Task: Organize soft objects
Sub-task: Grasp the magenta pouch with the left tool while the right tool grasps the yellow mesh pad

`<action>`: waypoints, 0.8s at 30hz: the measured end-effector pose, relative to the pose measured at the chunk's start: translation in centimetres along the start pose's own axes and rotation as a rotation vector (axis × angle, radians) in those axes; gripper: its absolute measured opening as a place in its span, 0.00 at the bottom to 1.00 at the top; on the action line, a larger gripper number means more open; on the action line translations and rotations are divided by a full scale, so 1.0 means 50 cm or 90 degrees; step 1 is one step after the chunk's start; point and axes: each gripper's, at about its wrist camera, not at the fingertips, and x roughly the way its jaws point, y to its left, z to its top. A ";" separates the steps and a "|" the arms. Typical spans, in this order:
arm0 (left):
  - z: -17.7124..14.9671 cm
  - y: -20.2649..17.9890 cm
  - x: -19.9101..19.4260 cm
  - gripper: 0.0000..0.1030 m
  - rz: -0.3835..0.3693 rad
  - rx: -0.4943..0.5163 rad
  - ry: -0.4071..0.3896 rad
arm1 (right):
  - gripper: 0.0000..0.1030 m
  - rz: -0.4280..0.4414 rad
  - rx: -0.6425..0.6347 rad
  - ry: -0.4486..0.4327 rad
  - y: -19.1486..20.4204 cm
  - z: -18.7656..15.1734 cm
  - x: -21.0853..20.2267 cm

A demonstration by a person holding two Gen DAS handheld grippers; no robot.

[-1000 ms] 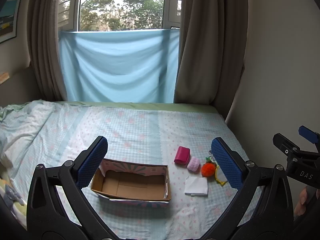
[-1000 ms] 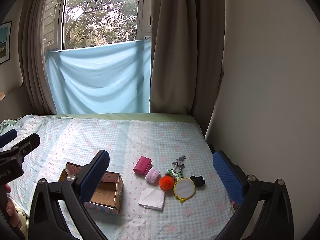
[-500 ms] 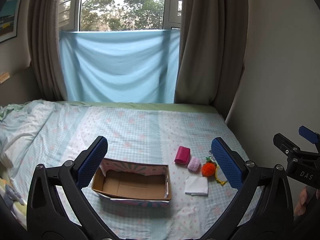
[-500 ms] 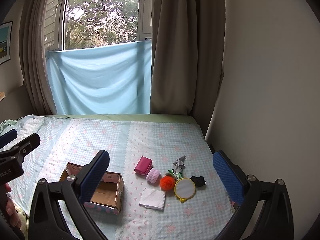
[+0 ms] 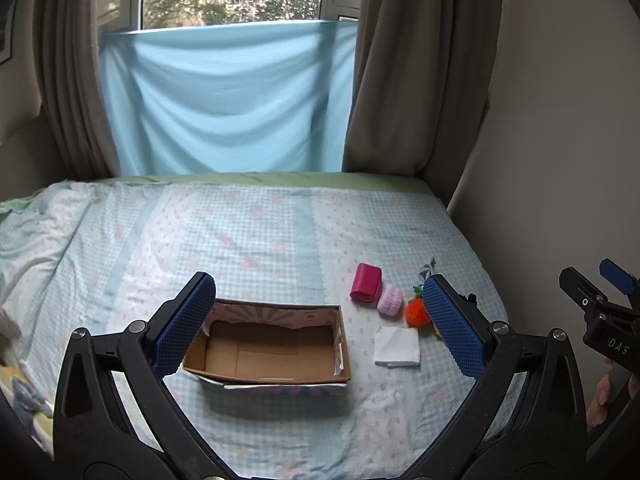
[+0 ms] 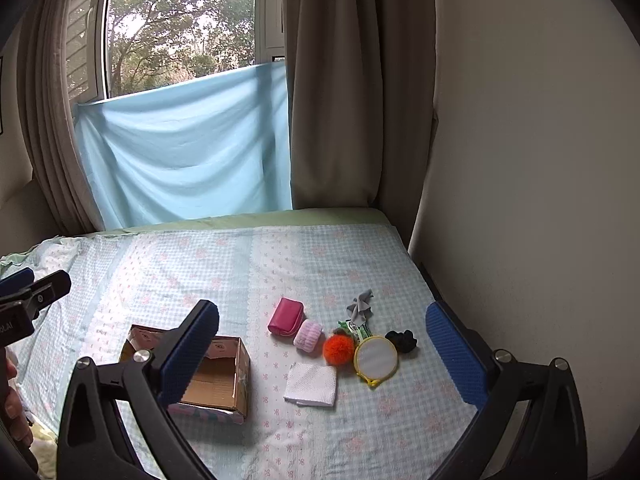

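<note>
Nearest, both hand-held grippers hang released above the bed (image 6: 248,264), left hand-held gripper (image 5: 320,320) over the empty cardboard box (image 5: 276,346), right hand-held gripper (image 6: 324,348) over the loose pile, neither touching anything. Just right of the box: folded white cloth (image 6: 312,384), limp, light, best pinched at an edge. Beyond it: orange pompom (image 6: 339,349), pink roll (image 6: 308,334), magenta pouch (image 6: 285,316) — squashy, likely weightless, grip mid-body.

Soft daylight thru window (image 6: 180,32), dim room, faint shadow by box (image 5: 272,344), fisheye-warped edges w/ dark vignette.
</note>
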 end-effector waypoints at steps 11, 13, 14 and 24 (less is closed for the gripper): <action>0.060 -0.039 0.296 1.00 -0.057 0.058 0.127 | 1.00 -0.043 0.080 0.111 -0.091 -0.054 0.177; 0.065 -0.061 0.369 1.00 -0.067 0.072 0.162 | 1.00 -0.048 0.106 0.139 -0.120 -0.066 0.227; 0.067 -0.072 0.407 1.00 -0.072 0.078 0.181 | 1.00 -0.047 0.121 0.154 -0.136 -0.073 0.252; 0.025 -0.165 0.814 1.00 -0.093 0.102 0.357 | 1.00 -0.054 0.308 0.307 -0.282 -0.189 0.553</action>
